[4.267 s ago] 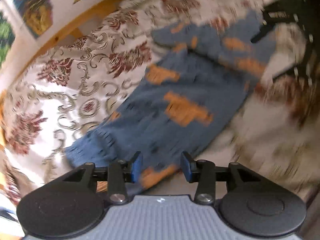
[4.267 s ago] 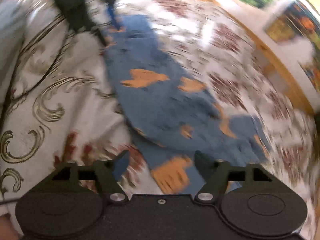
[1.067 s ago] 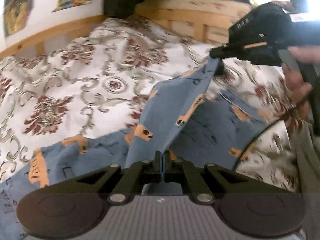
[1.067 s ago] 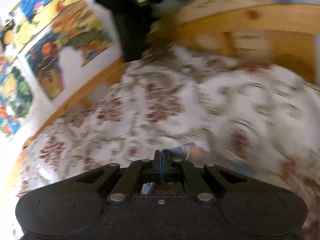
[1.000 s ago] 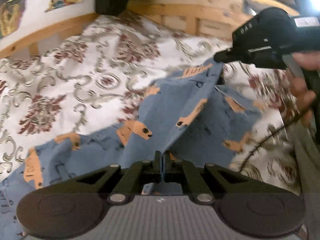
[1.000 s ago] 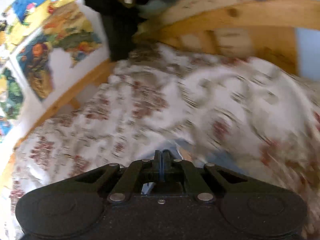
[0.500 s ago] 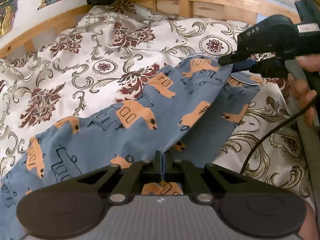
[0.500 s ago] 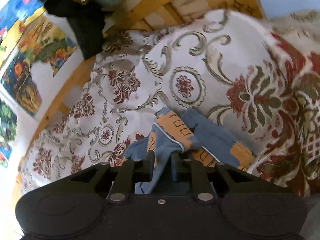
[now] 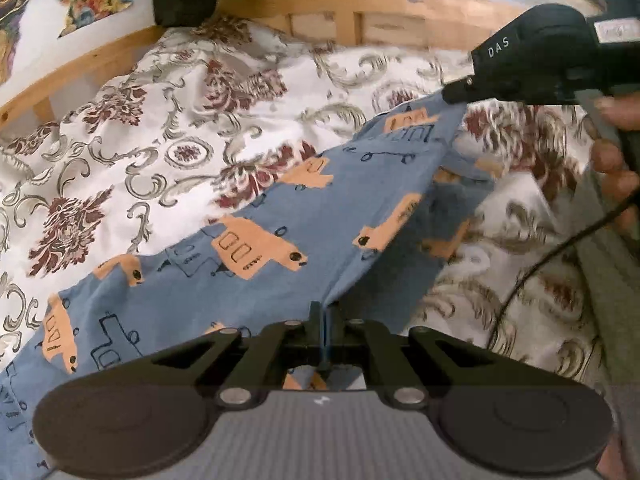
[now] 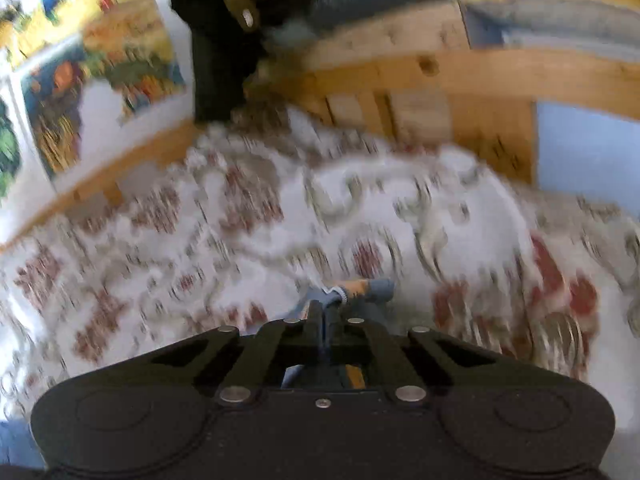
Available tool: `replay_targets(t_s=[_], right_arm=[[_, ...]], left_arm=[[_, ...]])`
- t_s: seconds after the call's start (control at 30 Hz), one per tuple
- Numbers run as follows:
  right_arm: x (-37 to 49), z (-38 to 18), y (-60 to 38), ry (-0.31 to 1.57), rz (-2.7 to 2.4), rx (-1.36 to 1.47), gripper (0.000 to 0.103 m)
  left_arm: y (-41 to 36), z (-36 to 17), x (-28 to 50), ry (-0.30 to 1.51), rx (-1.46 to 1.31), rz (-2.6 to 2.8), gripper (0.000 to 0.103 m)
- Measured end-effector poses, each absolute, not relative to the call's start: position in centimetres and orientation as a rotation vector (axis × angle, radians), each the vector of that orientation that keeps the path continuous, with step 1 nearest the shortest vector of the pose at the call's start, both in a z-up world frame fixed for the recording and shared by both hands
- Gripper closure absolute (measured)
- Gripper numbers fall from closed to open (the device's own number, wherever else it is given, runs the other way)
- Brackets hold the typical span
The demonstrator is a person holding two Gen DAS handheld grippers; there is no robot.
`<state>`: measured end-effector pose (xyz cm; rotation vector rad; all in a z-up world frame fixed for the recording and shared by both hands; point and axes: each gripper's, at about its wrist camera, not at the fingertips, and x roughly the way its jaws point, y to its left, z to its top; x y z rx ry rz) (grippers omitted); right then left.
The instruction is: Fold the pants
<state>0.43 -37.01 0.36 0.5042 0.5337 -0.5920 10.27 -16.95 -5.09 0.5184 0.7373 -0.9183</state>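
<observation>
Pants (image 9: 256,248) stretched between claws; left claw (image 9: 325,320) clamped on edge; right claw (image 10: 325,320) pinching corner.

Soft, warm daylight fills both fisheye views, brightest at a blown-out glare along the top right edge. The right wrist view is heavily motion-blurred — the floral white-and-maroon bedspread (image 10: 360,216) smears — while straight wooden bed rails (image 9: 360,4) bow at the edges.

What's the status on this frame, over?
Left gripper and right gripper shut on pants. Pants part lifted off floral bedspread. Nothing in the way.
</observation>
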Motion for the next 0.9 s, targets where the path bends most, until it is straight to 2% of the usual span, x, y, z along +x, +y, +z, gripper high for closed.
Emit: replay_targets(t_s=[0.17, 0.9], right_arm=[[-0.8, -2.4, -38.2, 0.673, -0.683, 0.646, 0.103], [-1.0, -2.0, -36.6, 0.709, -0.767, 0.549, 0.103]], left_arm=[[-16.5, -6.6, 11.0, 0.811, 0.516, -0.917, 0.102], [-16.4, -6.7, 9.1, 0.760, 0.605, -0.997, 0.102]])
